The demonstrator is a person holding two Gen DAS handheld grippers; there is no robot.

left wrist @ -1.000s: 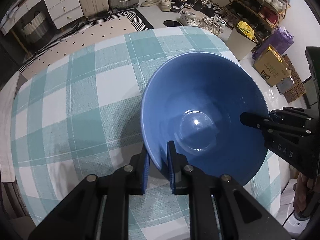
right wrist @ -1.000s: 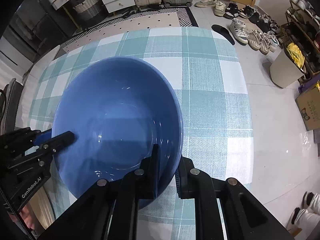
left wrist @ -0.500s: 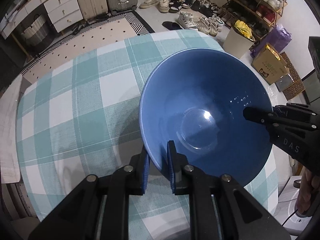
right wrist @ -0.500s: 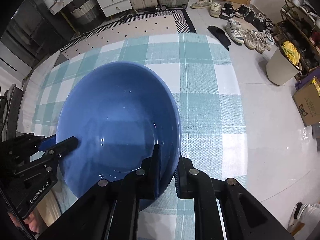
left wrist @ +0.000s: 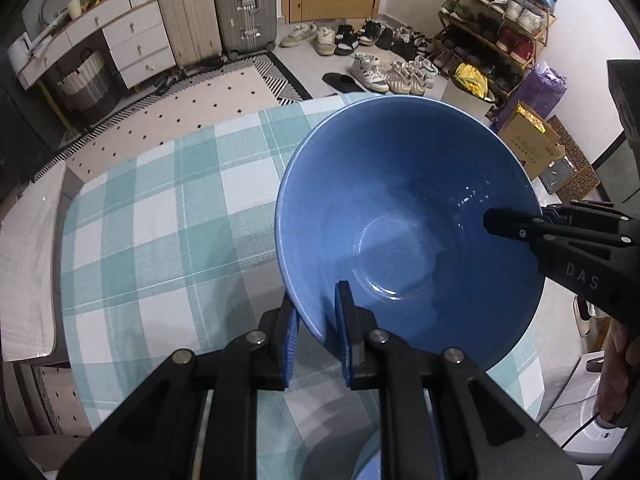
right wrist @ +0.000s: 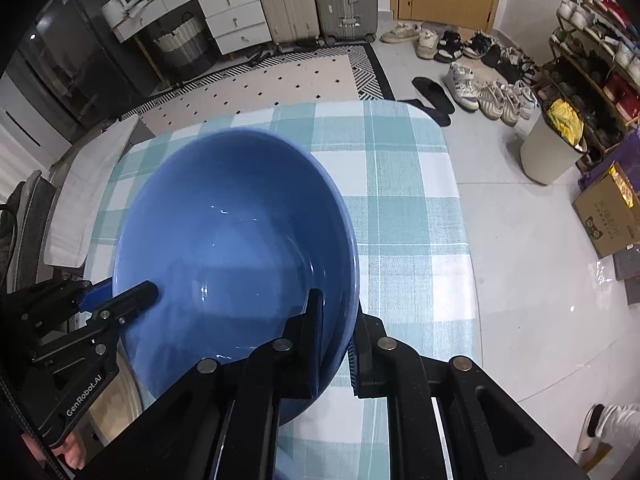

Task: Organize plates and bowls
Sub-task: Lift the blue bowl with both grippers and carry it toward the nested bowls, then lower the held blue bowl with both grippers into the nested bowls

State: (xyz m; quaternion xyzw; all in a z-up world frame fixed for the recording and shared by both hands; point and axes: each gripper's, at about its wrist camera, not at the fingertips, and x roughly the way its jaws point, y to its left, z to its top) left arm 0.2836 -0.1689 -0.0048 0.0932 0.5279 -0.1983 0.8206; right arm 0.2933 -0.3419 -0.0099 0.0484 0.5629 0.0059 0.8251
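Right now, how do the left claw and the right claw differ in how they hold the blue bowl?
The left claw pinches the blue bowl at its left rim; the right claw pinches the opposite, right rim. The left claw is marked GenRobot.AI, the right claw DAS. Both are shut on the rim, one finger inside, one outside.

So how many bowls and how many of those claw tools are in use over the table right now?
Bowls: 1, blue, gripped at its rim by both claws
Claws: 2, left and right
Total: 3
A blue edge at the bottom of the left view may be another dish; I cannot tell, so it is not counted.
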